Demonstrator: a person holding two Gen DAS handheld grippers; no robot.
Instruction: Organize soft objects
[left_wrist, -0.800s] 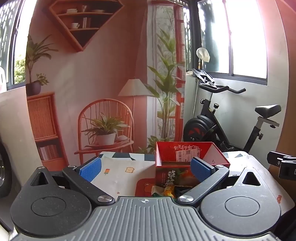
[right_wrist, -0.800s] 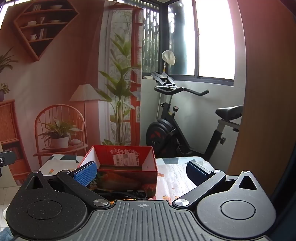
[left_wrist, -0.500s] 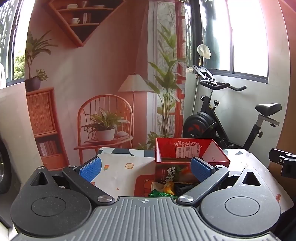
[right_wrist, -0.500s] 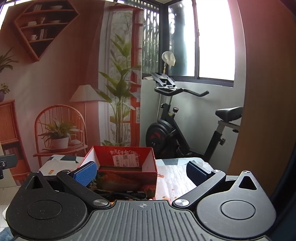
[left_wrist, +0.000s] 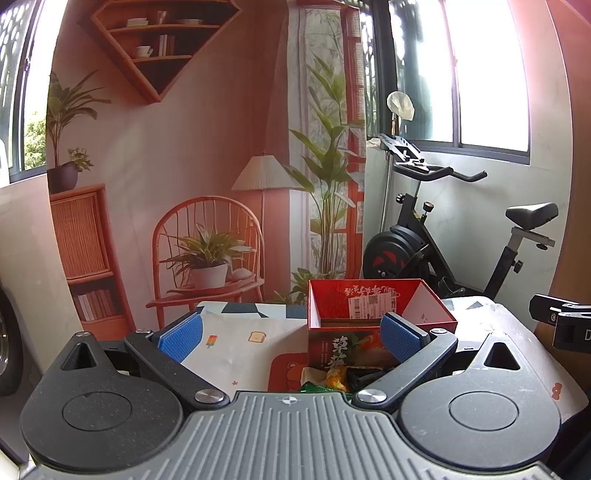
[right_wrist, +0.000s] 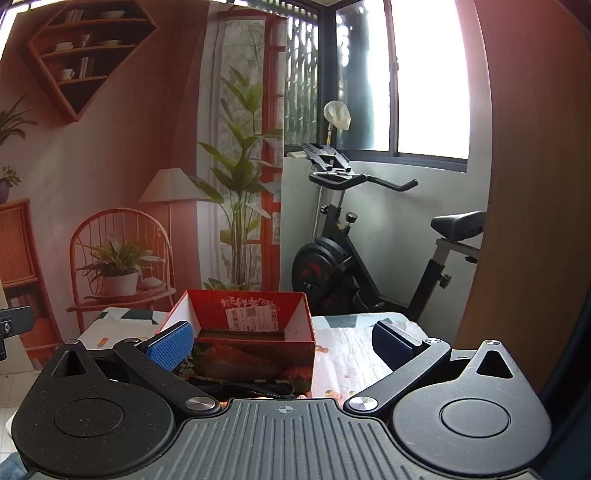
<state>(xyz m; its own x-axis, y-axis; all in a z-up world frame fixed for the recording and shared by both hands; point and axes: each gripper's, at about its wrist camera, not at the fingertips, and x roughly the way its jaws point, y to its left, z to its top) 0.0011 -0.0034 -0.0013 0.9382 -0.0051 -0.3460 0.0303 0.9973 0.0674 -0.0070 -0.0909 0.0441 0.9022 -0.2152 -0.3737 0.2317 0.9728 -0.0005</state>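
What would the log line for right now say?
left gripper: open, holding nothing | right gripper: open, holding nothing | red box: open-topped, on table | snack packets: beside box

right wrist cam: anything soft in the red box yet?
No: the red box shows only bare inner walls and a label, nothing soft inside.

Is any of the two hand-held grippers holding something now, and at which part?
Nothing is held. The left hand-held gripper and the right hand-held gripper both stand wide open before the red cardboard box, pads touching nothing.
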